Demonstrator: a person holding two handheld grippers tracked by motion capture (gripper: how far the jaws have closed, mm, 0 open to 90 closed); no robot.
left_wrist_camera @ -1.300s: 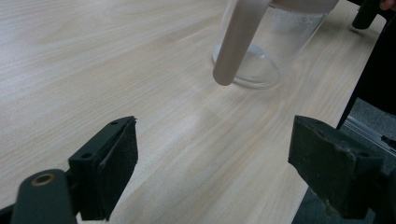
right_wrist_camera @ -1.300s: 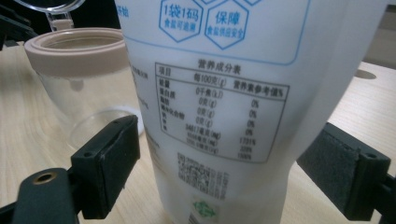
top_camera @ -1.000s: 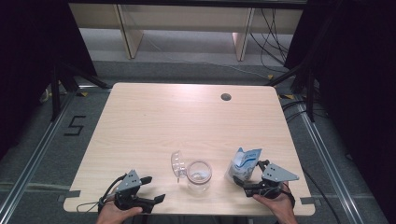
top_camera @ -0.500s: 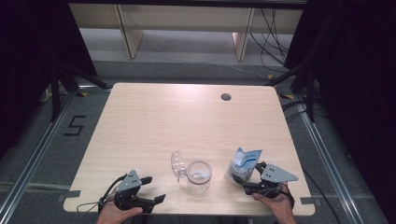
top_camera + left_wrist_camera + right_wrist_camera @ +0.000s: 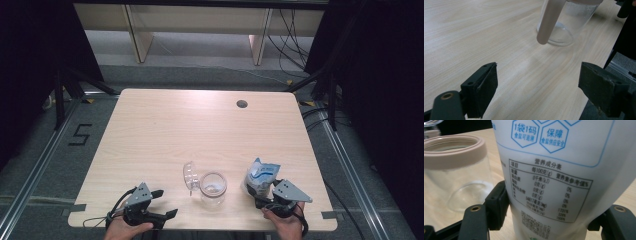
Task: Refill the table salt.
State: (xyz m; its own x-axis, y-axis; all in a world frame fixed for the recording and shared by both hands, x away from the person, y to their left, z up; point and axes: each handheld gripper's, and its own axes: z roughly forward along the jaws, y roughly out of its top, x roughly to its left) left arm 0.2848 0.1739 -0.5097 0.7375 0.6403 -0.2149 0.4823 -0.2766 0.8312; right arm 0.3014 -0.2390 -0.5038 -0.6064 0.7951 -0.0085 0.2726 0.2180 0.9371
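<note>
right gripper (image 5: 267,196): jaws squeeze the low part of a white bag (image 5: 260,176) | left gripper (image 5: 161,204): wide open, holds nothing | glass jar (image 5: 213,188): between the two grippers, lid flipped open | risk: soft bag may bend or slip, or bump the jar over

right gripper (image 5: 264,196) and bag (image 5: 260,176) edged nearer

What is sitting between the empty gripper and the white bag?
A clear glass jar with its lid open sits between the left hand-held gripper and the bag, seen from the high view.
</note>
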